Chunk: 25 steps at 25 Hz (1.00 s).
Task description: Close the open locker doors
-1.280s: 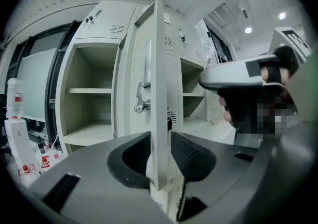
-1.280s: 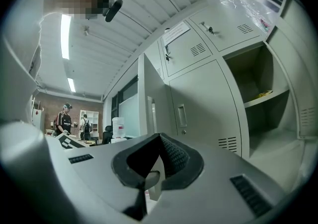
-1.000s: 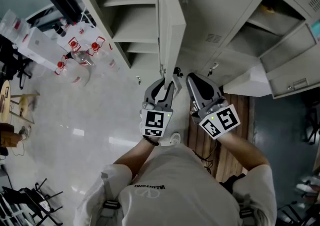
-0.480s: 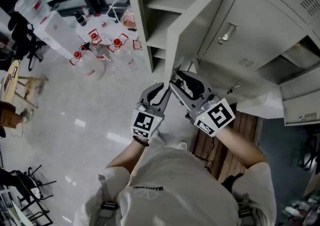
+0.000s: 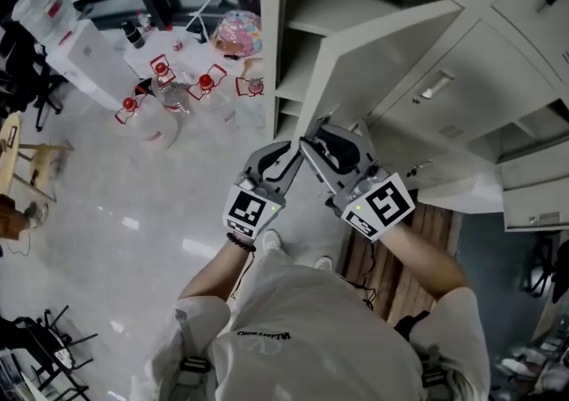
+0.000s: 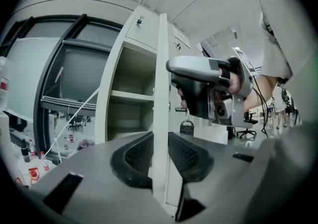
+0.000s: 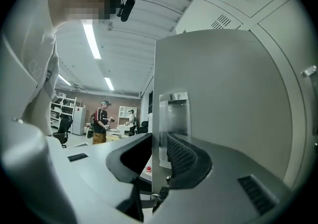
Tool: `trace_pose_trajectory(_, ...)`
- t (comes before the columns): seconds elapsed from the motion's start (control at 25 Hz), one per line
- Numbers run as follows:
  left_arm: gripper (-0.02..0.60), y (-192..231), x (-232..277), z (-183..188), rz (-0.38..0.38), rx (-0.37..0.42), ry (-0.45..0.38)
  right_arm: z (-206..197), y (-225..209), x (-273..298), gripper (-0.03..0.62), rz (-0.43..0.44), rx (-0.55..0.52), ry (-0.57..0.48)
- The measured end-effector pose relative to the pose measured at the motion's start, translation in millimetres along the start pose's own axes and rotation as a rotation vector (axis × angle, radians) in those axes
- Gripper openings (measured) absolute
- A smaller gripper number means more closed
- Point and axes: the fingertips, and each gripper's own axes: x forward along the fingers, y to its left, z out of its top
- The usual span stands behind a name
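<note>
The locker door (image 5: 391, 52) stands partly open, swung out from the open compartment with its shelves (image 5: 307, 17). Both grippers sit at the door's free edge. The left gripper (image 5: 289, 152) is clenched on that edge: in the left gripper view its ribbed pads (image 6: 141, 154) press the thin door edge (image 6: 162, 94) from both sides. The right gripper (image 5: 318, 137) sits just beside it, on the door's outer face. In the right gripper view its jaws are closing with the door edge (image 7: 156, 94) and a small metal latch plate (image 7: 174, 118) between them, the pads (image 7: 180, 157) already against them. Left of the door, well apart, clear bottles with red caps (image 5: 164, 97) stand on the pale floor (image 5: 107, 212).
</note>
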Motion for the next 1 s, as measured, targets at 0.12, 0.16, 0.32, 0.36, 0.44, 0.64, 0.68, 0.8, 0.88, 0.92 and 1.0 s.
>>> trace_pose_trajectory(0.12, 0.088, 25, 4, -1, 0.001, 0.004, -0.009, -1, -11, 22, 0.101, -0.036, -0.004, -0.001)
trace_pose_trajectory(0.16, 0.089, 32, 4, -1, 0.010, 0.005, -0.012, -2, -14, 28, 0.099, -0.045, -0.006, -0.001)
trace_pose_trajectory(0.32, 0.076, 65, -2, 0, 0.100, 0.001, -0.036, -3, -32, 53, 0.084, -0.079, -0.007, 0.001)
trace_pose_trajectory(0.36, 0.068, 73, -4, 0, 0.127, -0.003, -0.042, -4, -38, 58, 0.065, -0.094, -0.004, -0.002)
trace_pose_trajectory(0.44, 0.051, 84, -5, 1, 0.157, -0.016, -0.055, -5, -51, 68, 0.049, -0.123, 0.000, -0.008)
trace_pose_trajectory(0.64, 0.048, 101, 15, 9, 0.161, 0.012, -0.073, -7, -78, 92, 0.041, -0.190, 0.008, -0.018)
trace_pose_trajectory(0.68, 0.043, 104, 20, 11, 0.159, 0.022, -0.079, -7, -83, 96, 0.040, -0.206, 0.006, -0.019)
trace_pose_trajectory(0.8, 0.032, 115, 35, 12, 0.152, 0.044, -0.076, -8, -96, 106, 0.037, -0.255, 0.007, -0.021)
trace_pose_trajectory(0.88, 0.026, 122, 47, 9, 0.149, 0.055, -0.060, -8, -103, 111, 0.035, -0.284, 0.007, -0.025)
trace_pose_trajectory(0.92, 0.025, 125, 52, 7, 0.148, 0.061, -0.050, -7, -106, 113, 0.035, -0.297, 0.007, -0.028)
trace_pose_trajectory(1.0, 0.018, 129, 64, 3, 0.145, 0.073, -0.032, -7, -110, 115, 0.035, -0.319, 0.007, -0.034)
